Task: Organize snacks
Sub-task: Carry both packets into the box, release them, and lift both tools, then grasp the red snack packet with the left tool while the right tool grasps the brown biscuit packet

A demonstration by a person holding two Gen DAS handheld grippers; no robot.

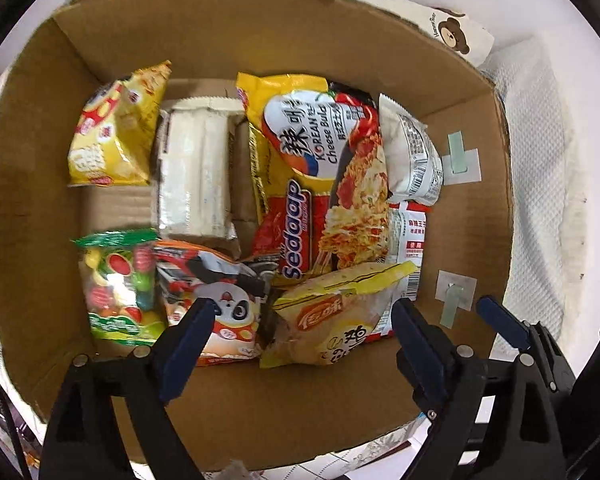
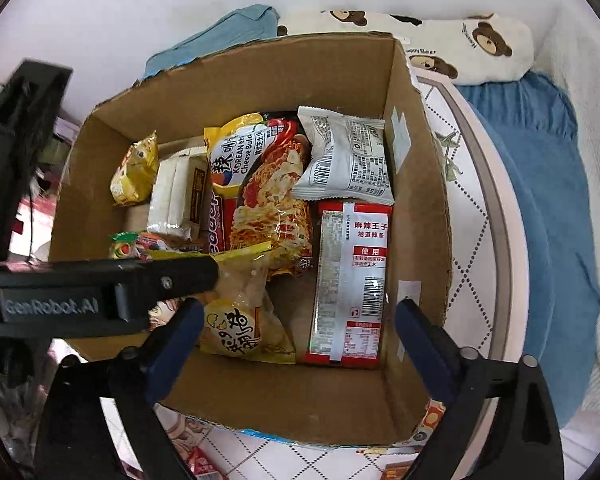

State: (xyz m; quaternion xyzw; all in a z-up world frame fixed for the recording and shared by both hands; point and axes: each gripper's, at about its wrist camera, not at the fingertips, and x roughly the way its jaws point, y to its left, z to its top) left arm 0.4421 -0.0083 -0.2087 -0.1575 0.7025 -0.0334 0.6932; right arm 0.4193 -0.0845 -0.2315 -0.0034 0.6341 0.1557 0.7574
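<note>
I have both claws wide and empty over the box [image 1: 44,208]: left gripper [image 1: 304,312] above the yellow packet [image 1: 332,320], right gripper [image 2: 300,316] above the red pack [image 2: 348,280].

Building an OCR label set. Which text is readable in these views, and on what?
"Sedaap", "KOREAN", "Cheese Bul...": noodle packet
"麻辣王子", "使用": red-and-silver packet
"GenRobot.AI": left gripper's body in the right wrist view
"Bear": bear-print pillow
Barcodes and fine print on white packet: too small.
</note>
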